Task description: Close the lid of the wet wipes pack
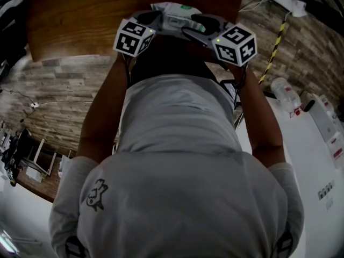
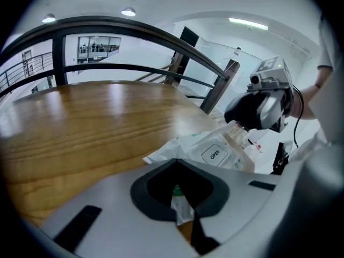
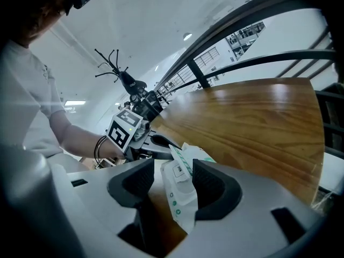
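L tongs (image 2: 183,215) are shut tight on one thin end of the wet wipes pack (image 2: 207,152). R tongs (image 3: 176,180) are apart, w/ the other end of the pack between the 2 dark pads. A strip of bare wood shows beside it on one side.

The pack sits at the near edge of the surface (image 2: 97,122), between both tongs, just in front of the person. From the head view, the person's grey shirt (image 1: 177,160) fills most of the pic & hides the near part of the surface.

A dark curved metal rail (image 2: 134,28) runs round the far side. A white table (image 1: 301,144) w/ a clear bottle (image 1: 282,87) stands to the right. The floor (image 1: 43,95) is pale wood planks.

The surface is shiny brown wood w/ long grain lines. The pack is soft, crinkly white plastic w/ green bits. Its lid (image 2: 215,155) is a small flat sticker flap that says "OPEN". Can't tell if it's stuck down flat.
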`<state>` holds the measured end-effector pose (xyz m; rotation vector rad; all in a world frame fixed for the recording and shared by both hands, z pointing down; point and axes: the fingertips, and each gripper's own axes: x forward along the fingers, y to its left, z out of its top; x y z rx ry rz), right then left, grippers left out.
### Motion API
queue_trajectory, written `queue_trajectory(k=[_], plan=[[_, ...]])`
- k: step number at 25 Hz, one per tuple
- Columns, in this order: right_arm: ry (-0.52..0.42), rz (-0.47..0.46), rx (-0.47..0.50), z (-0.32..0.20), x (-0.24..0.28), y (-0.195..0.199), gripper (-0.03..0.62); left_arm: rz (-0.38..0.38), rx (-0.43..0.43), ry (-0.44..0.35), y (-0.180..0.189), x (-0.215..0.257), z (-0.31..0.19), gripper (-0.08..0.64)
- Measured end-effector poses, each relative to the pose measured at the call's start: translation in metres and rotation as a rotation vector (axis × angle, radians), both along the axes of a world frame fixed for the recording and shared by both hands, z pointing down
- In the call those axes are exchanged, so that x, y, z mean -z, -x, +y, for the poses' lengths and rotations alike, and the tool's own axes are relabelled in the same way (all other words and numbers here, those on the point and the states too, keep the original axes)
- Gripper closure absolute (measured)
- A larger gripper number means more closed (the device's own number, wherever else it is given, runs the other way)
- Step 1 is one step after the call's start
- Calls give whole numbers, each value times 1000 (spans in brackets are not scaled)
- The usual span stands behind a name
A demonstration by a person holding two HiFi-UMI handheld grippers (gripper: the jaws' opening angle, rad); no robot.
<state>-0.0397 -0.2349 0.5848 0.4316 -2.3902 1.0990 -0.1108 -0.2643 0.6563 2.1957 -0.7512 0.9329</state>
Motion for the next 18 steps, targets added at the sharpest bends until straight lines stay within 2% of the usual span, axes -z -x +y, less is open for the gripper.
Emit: queue_trajectory(k=[10,18], plan=[[17,7,40,6,-8,11,378,12,-8,-7,-2,2,0,546],[26,47,103,11,-18,15,425,21,-9,-5,-1,2,1,546]])
